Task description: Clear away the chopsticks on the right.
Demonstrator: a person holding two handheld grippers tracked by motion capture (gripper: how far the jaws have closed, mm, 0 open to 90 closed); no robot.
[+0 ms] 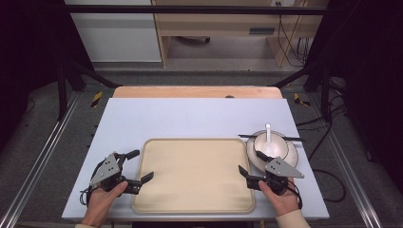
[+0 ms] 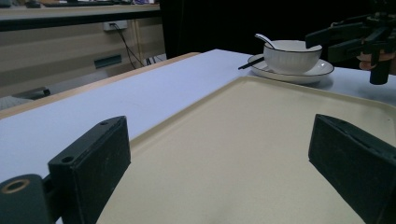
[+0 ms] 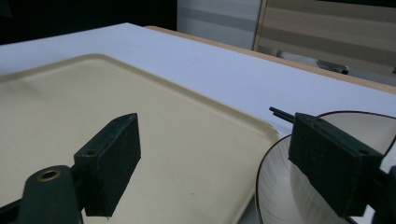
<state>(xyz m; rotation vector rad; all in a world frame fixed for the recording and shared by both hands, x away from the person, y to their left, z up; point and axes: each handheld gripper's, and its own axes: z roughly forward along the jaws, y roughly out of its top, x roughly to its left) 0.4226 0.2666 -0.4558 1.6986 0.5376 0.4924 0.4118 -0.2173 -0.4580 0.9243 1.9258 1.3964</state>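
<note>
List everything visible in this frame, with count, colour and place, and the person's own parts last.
table: one, pale blue-white top with a wooden far edge.
tray: one, cream, near centre of the table, nothing on it.
plate: one, white with dark rim, right of the tray.
bowl: one, white, on the plate.
spoon: one, white, standing in the bowl.
chopsticks: dark, lying across the plate behind the bowl; count unclear.
left gripper: black, jaws open at the tray's left edge.
right gripper: black, jaws open between tray and plate.
</note>
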